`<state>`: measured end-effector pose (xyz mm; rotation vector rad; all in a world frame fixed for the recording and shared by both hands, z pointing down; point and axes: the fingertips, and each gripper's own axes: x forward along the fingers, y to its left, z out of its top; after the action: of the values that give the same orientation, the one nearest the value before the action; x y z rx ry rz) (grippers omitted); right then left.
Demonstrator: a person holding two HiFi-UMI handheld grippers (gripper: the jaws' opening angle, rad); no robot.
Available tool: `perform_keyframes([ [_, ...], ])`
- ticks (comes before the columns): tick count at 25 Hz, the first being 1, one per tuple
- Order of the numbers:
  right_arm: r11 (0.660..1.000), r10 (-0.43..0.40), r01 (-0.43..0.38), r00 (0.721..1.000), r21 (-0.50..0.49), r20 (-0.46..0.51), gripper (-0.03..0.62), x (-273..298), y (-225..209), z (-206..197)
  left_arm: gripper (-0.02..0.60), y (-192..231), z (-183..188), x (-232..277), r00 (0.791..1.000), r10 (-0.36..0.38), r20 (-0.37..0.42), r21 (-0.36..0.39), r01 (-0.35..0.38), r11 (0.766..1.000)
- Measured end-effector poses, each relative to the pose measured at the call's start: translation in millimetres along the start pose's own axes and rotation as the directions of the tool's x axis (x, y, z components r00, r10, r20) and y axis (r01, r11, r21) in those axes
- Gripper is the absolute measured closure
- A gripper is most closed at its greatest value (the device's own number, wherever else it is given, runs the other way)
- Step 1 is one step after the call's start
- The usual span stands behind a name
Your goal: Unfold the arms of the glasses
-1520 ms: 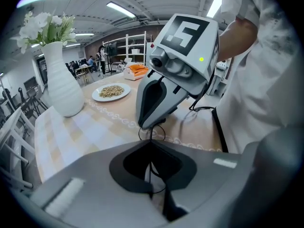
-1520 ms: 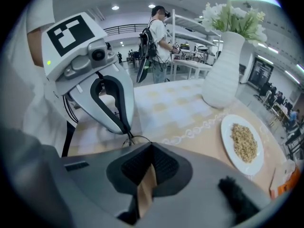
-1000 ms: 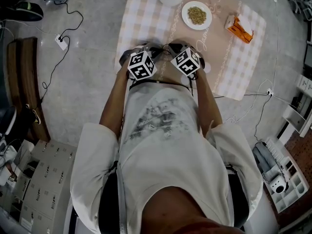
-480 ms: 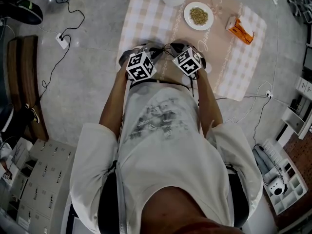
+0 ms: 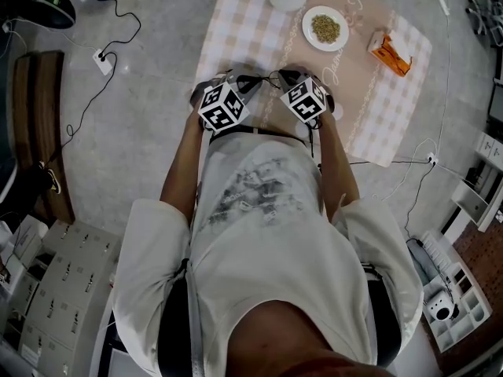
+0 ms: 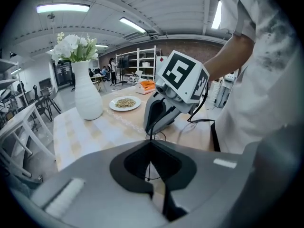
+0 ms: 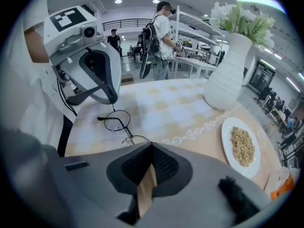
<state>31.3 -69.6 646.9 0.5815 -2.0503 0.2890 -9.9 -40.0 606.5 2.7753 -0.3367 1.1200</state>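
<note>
Flooring [image 5: 134,148] of grey stone is seen at the left of the head view. A wooden bench [image 5: 35,132] lies there at nine o'clock, grey lockers [image 5: 63,281] at eight o'clock and a white power socket [image 5: 102,56] with a black cable [image 5: 128,23] at ten o'clock. At twelve o'clock a checked tablecloth [image 5: 236,22] with a tan middle band is spread. Over its near edge the left gripper [image 6: 151,143] is held with its jaws drawn together on a thin dark arm of the glasses [image 7: 124,130], which runs along the seam between them. The round wire-rimmed glasses are placed low over the cloth between the two grippers, close to the person's white shirt [image 5: 267,210]. The right gripper [image 7: 152,145] is pressed shut on the rim of the nearer lens. Beyond, a white ribbed vase [image 6: 88,91] of white flowers [image 6: 71,46] is stood at twelve o'clock. A white plate of grains [image 5: 325,27] is set at one o'clock and an orange carton [image 5: 391,51] at two o'clock. Strip lights [image 6: 61,7] and metal shelving [image 6: 142,63] are seen in the hall behind, and white storage trays [image 5: 456,305] on the floor at four o'clock.
</note>
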Motion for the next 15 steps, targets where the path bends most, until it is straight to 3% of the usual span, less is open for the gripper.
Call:
perform_keyframes([
  [15,0.999,-0.030,0.030,0.999,0.014,0.015,0.579,0,0,0,0.575,2,-4,-13,0.998,0.052,0.041,-0.082,-0.048,0.995],
])
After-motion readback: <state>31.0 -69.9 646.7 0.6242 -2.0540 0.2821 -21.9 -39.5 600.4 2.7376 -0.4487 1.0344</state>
